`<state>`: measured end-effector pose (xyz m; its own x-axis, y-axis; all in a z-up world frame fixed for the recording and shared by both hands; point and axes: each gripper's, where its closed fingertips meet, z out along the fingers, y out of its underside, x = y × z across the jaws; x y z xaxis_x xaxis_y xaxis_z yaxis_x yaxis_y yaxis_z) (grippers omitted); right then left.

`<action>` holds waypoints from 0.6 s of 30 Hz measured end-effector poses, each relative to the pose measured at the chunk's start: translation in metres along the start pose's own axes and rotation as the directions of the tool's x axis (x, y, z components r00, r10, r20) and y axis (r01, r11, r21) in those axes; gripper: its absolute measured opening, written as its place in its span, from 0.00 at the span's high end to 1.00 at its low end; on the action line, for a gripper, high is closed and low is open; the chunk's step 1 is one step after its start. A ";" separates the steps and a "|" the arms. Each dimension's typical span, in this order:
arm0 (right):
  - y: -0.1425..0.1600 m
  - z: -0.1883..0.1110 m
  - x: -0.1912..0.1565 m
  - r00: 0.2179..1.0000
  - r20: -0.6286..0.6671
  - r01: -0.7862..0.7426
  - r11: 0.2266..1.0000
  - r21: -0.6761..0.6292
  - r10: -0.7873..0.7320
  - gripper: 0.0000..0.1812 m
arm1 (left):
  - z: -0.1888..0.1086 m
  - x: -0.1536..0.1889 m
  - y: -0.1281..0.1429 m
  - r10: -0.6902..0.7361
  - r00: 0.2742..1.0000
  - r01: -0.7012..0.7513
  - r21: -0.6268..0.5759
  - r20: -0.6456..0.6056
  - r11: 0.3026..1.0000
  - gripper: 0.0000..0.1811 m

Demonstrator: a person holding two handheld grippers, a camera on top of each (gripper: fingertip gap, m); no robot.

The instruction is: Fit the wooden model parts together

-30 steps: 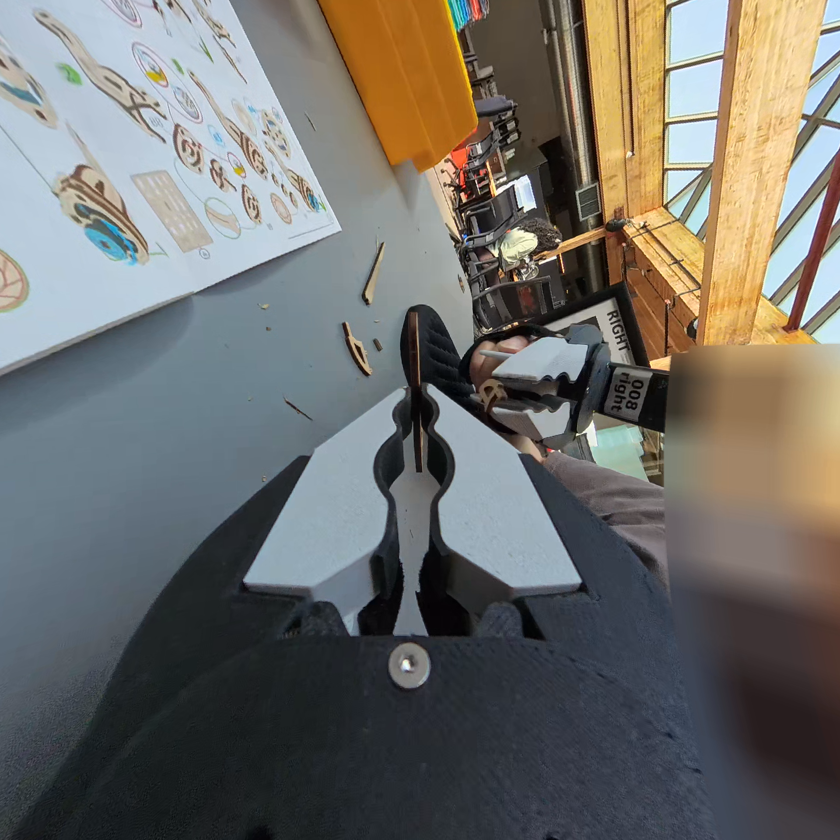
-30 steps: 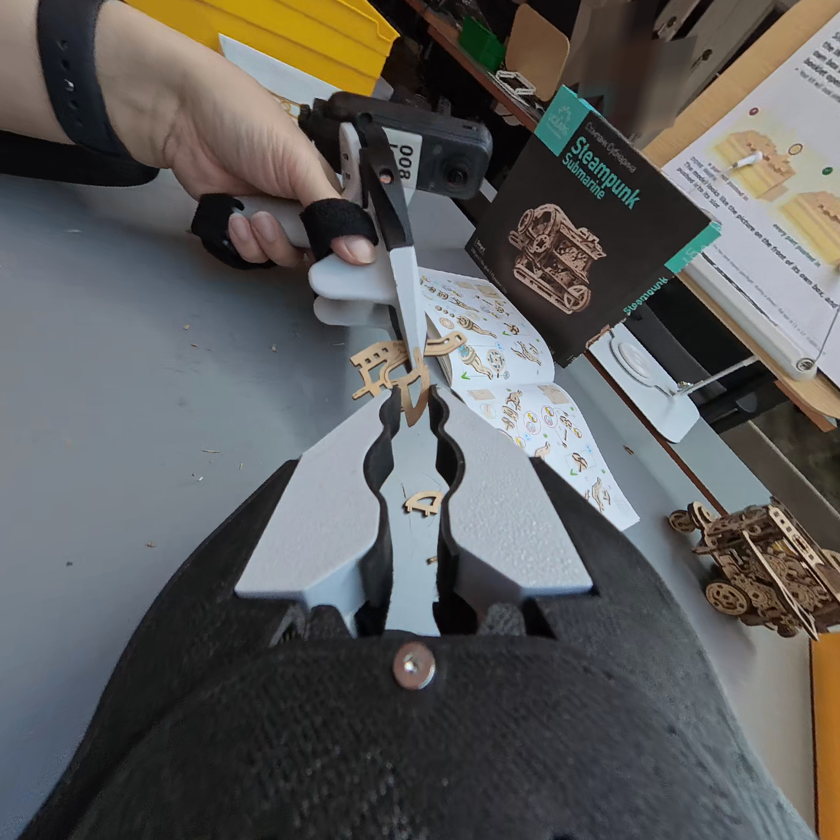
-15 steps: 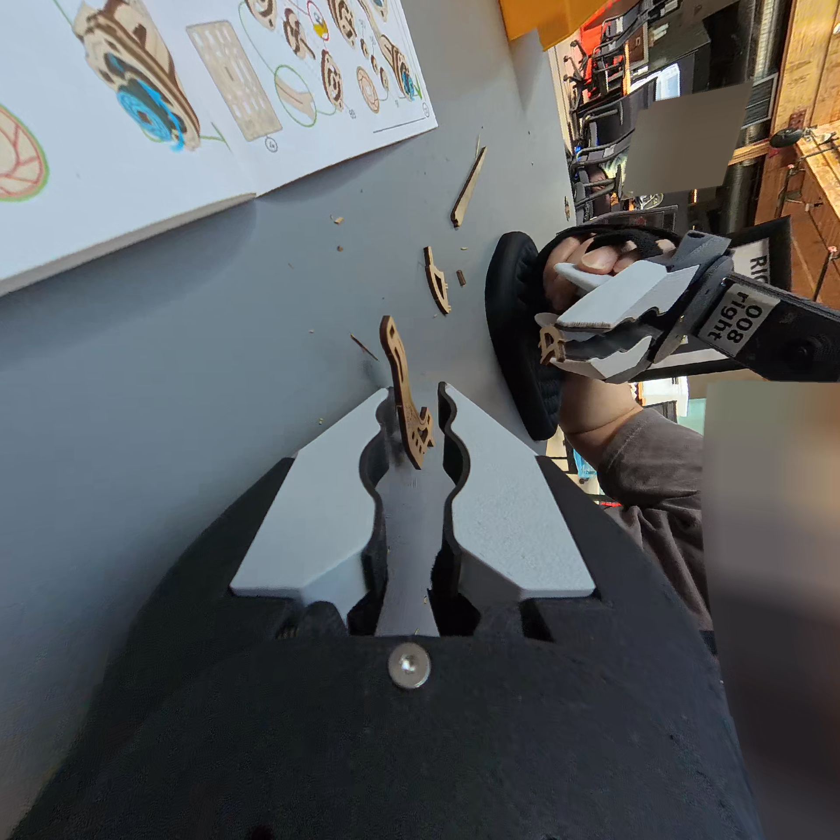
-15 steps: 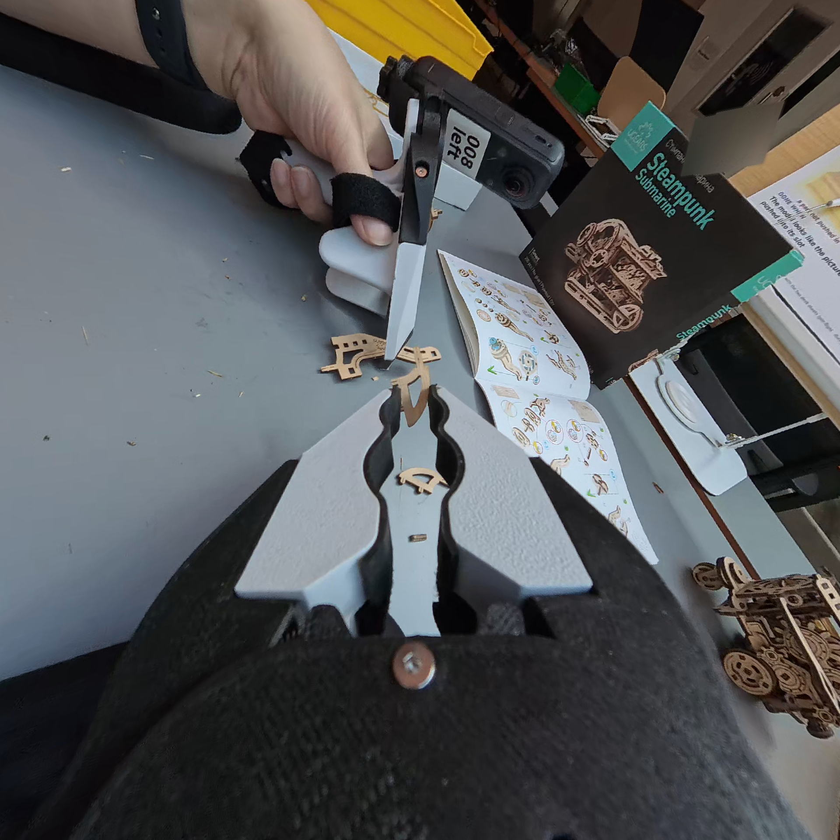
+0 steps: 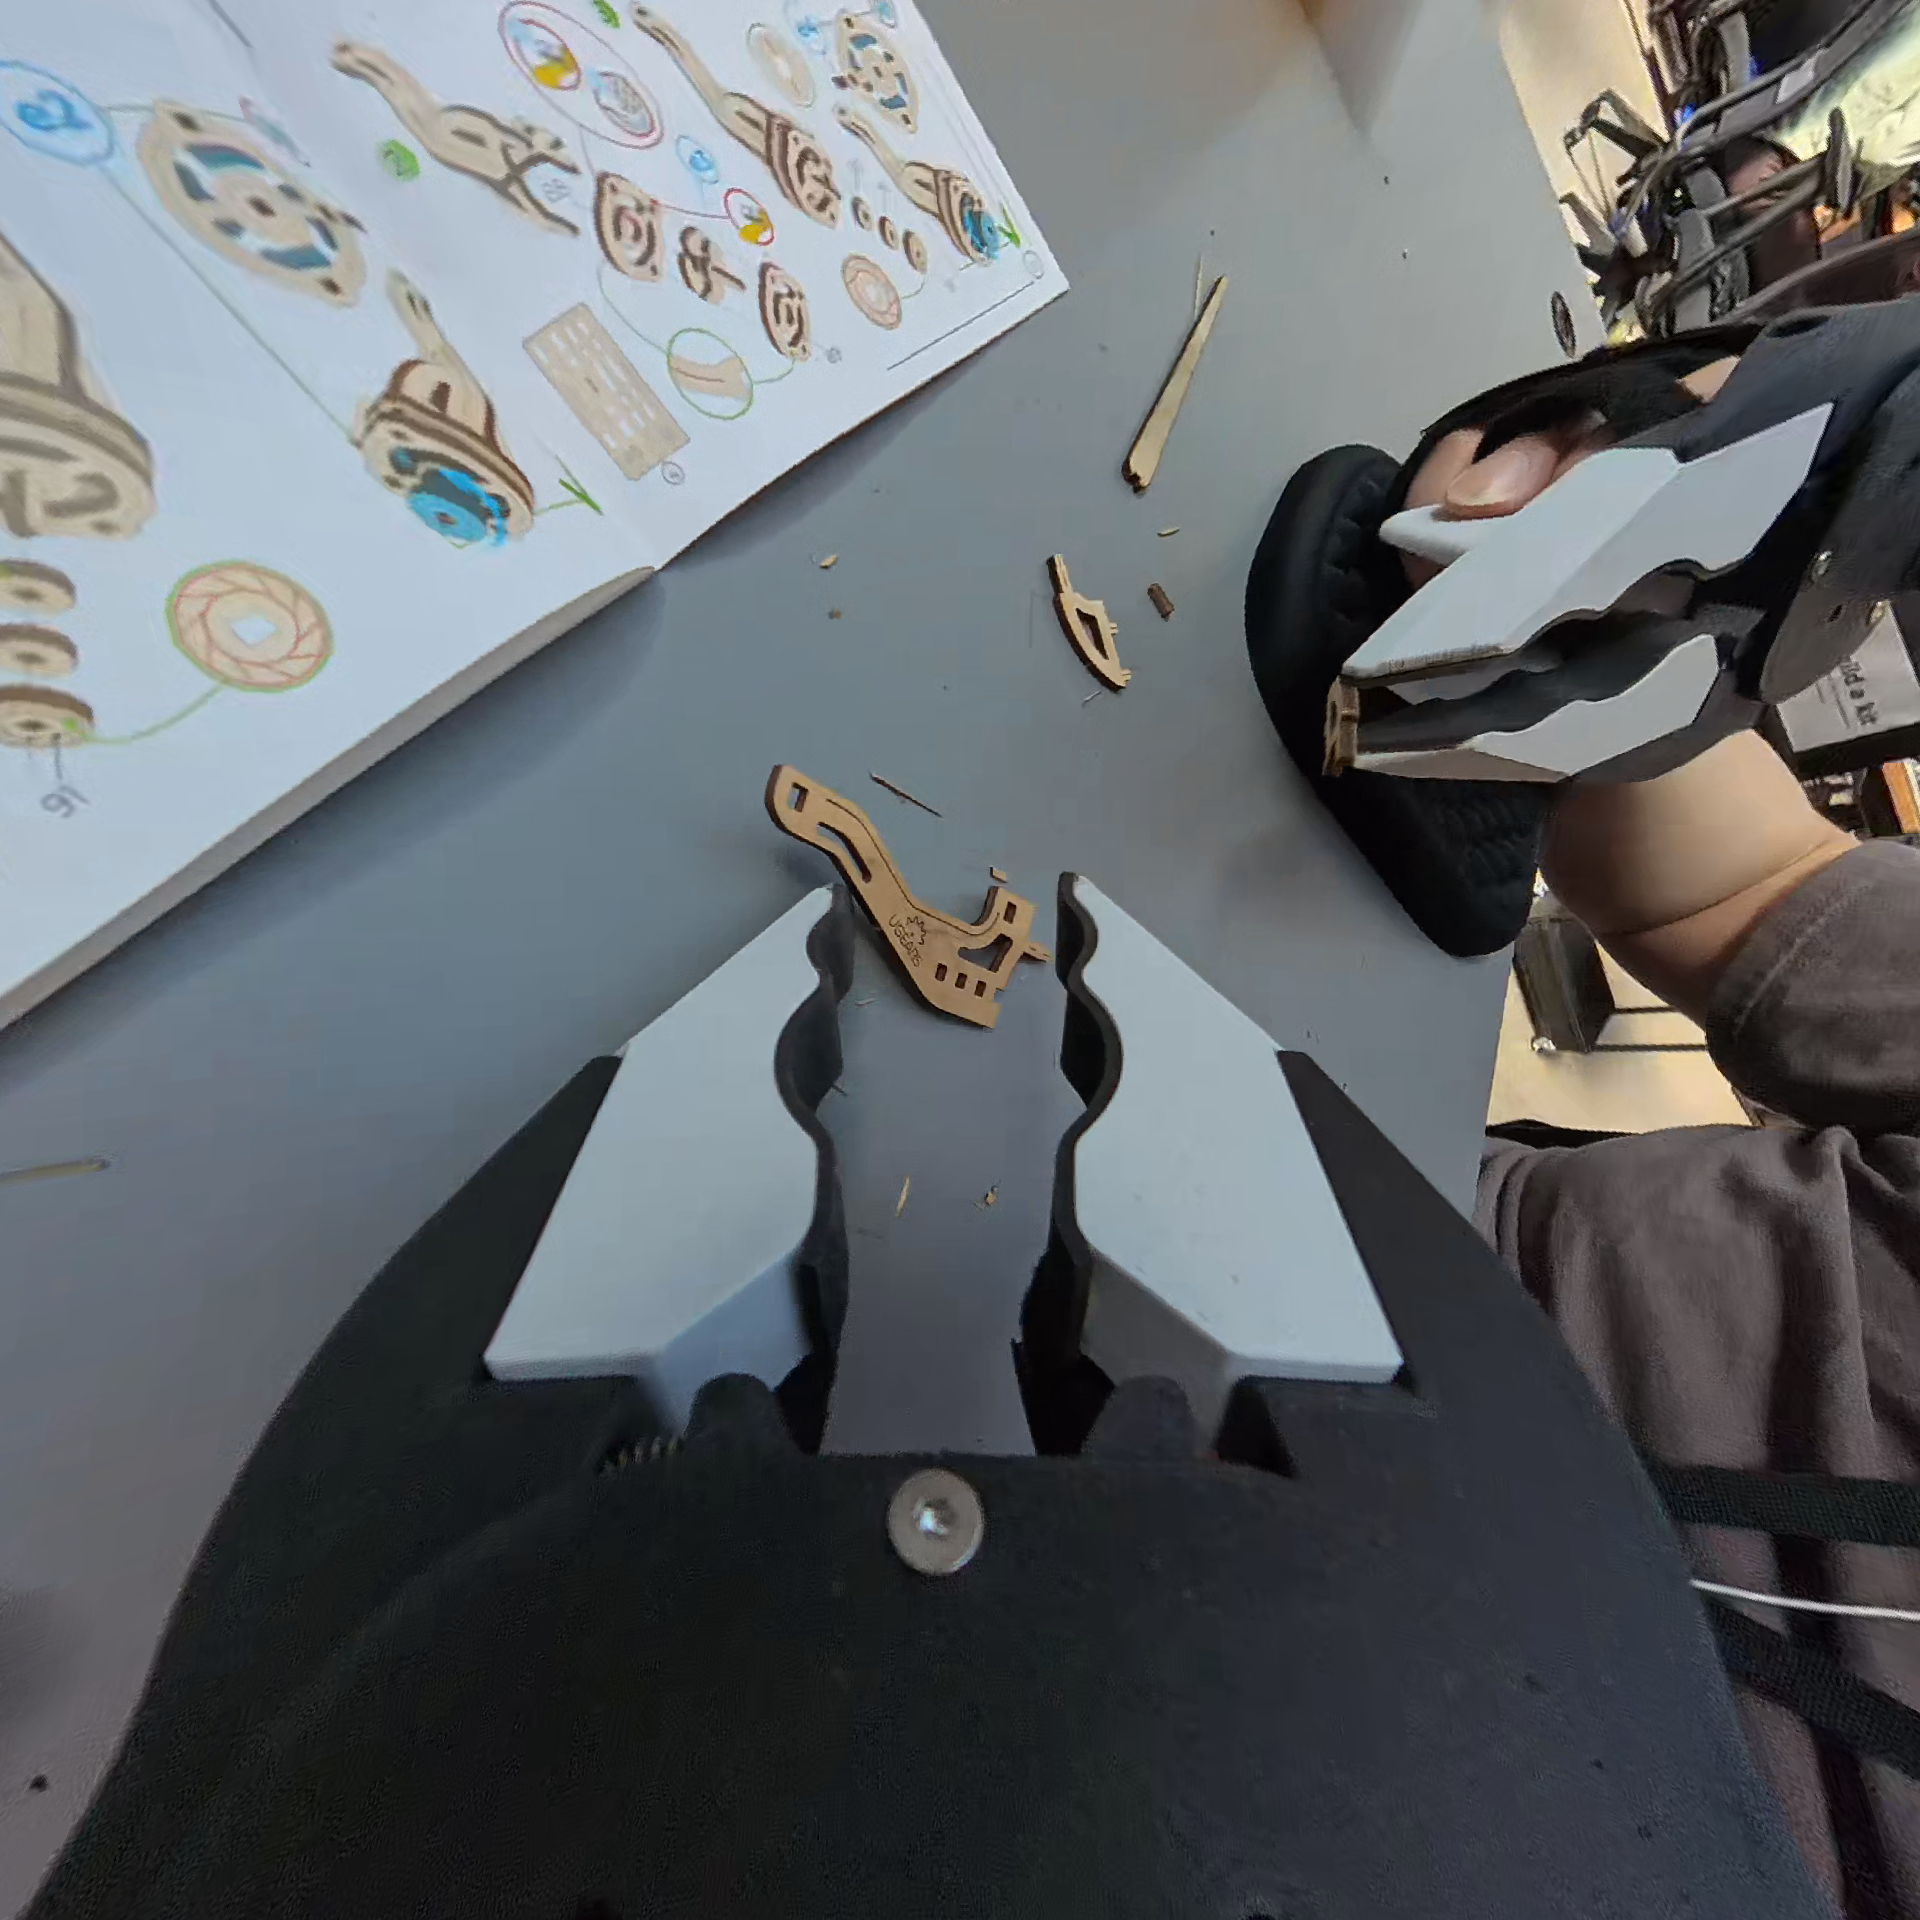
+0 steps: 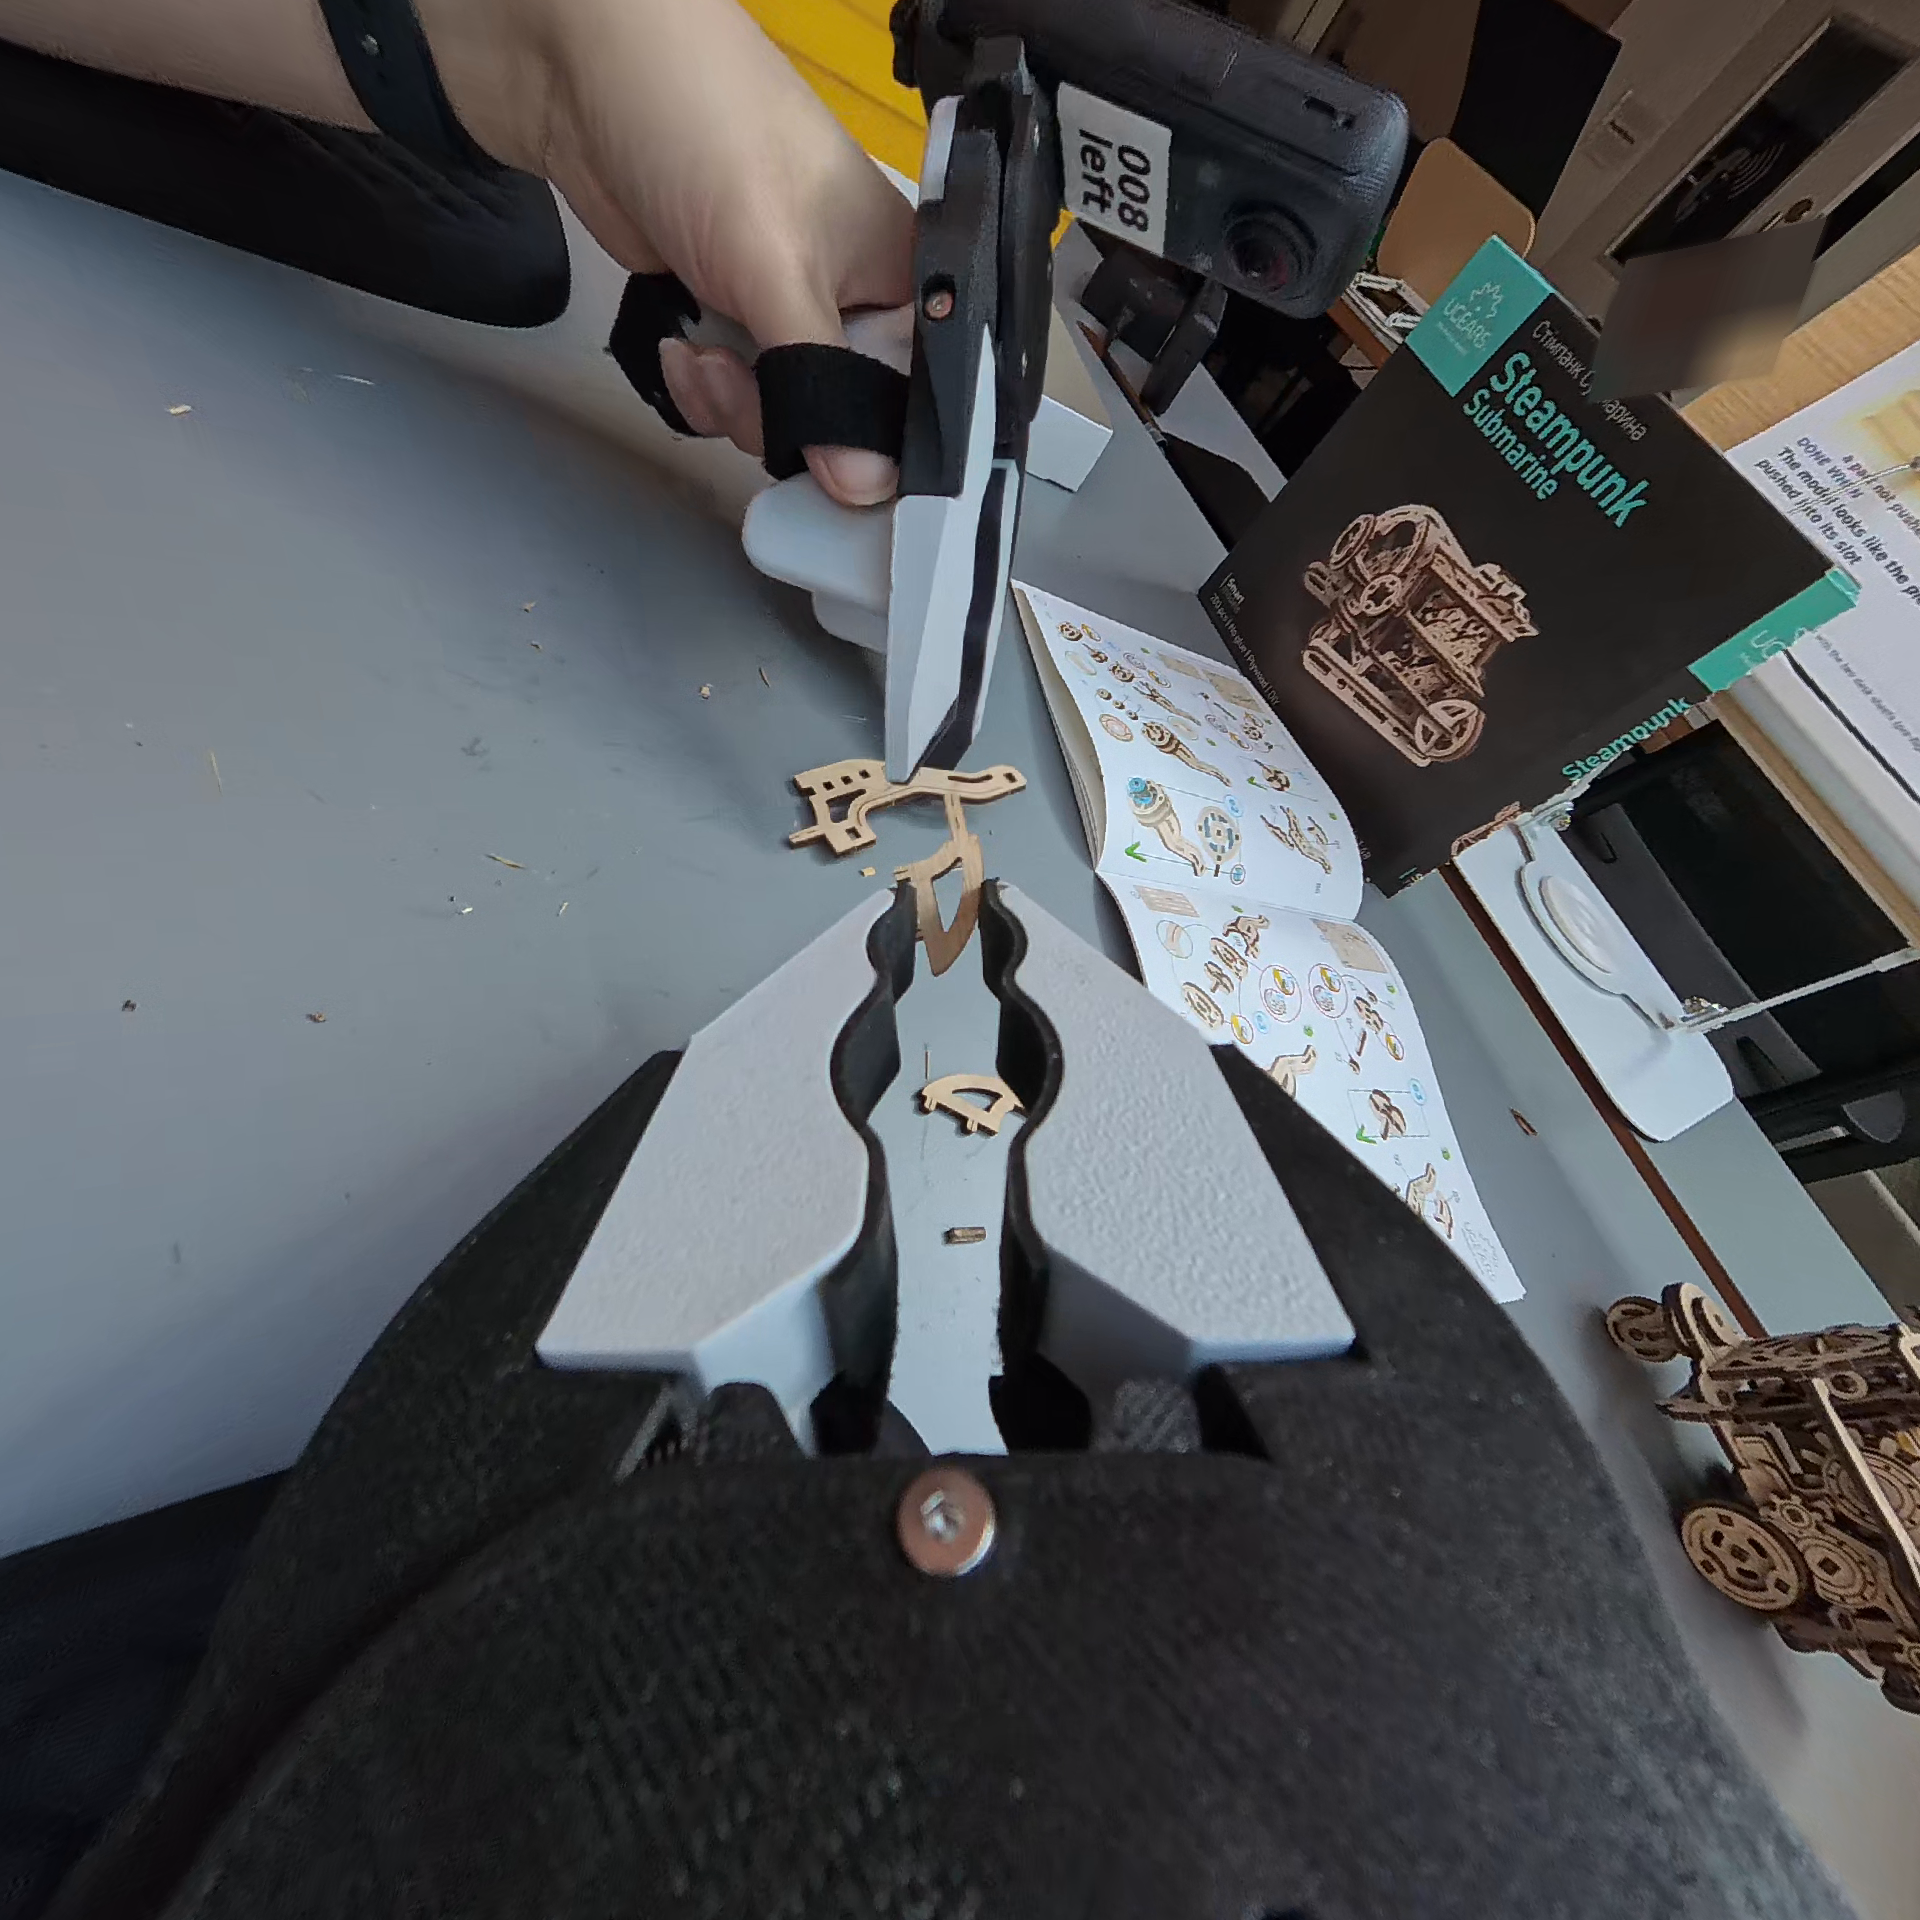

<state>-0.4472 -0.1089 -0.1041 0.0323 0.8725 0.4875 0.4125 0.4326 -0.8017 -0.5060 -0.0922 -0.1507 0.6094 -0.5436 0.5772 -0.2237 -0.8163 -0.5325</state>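
- Dropped since half a second ago: the long slotted wood piece (image 5: 902, 902) that stood gripped in the left gripper (image 5: 945, 904) now lies flat on the grey table (image 5: 416, 1039), between and just past the fingertips
- left gripper jaws now stand wide apart with nothing in them; from the right wrist view its tips (image 6: 925, 764) hover right over that piece (image 6: 894, 800), touching or nearly so, cannot tell which
- right gripper (image 6: 940, 914) is closed narrow on a small curved wood piece (image 6: 945, 909), held upright at the tips, raised a little off the table and just beside the long piece
- second curved piece (image 5: 1086, 634) lies loose on the table, plus a thin wood sliver (image 5: 1174, 384) and a tiny peg (image 5: 1161, 601)
- open instruction booklet (image 6: 1226, 831) lies near, dark kit box (image 6: 1496, 582) stands behind it, finished wooden model (image 6: 1808, 1455) sits off to the side
- Progress: looks early, no two loose pieces are joined yet; left to do is pick the long piece back up, line up a slot with the curved piece and press them together, then the other loose bits
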 end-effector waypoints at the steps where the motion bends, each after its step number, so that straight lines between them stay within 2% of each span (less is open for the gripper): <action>1: -0.001 0.000 0.000 1.000 0.001 -0.001 1.000 0.003 0.001 0.94 | 0.004 0.005 0.000 0.050 0.998 -0.050 -0.010 -0.040 0.999 0.78; 4: -0.002 -0.001 0.000 1.000 -0.002 -0.009 1.000 0.010 0.009 0.94 | 0.012 0.010 -0.001 0.189 0.980 -0.190 -0.005 -0.062 0.982 0.80; 7: -0.003 -0.002 -0.001 1.000 -0.005 -0.012 1.000 0.013 0.012 0.94 | 0.005 0.005 -0.008 0.140 0.989 -0.139 0.025 -0.043 0.990 0.74; 10: -0.006 -0.002 -0.004 1.000 -0.001 0.008 1.000 0.020 -0.008 0.94 | -0.015 0.014 -0.022 0.134 0.989 -0.124 0.136 -0.069 0.983 0.75; 14: -0.008 0.004 -0.015 0.998 0.035 0.054 0.998 0.014 -0.055 0.94 | -0.038 0.077 -0.034 0.206 0.917 -0.117 0.262 -0.343 0.958 0.84; 15: -0.007 0.006 -0.017 0.997 0.046 0.065 0.998 0.007 -0.066 0.94 | -0.037 0.084 -0.032 0.228 0.907 -0.138 0.262 -0.354 0.955 0.85; 18: -0.008 0.008 -0.022 0.995 0.059 0.085 0.996 0.006 -0.086 0.94 | -0.020 0.083 -0.022 0.295 0.920 -0.246 0.205 -0.259 0.947 0.84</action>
<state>-0.4583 -0.1294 -0.1114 -0.0570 0.8442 0.5329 0.4086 0.5068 -0.7591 -0.4654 -0.1238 -0.0790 0.2977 -0.7914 0.5339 -0.2062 -0.5994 -0.7735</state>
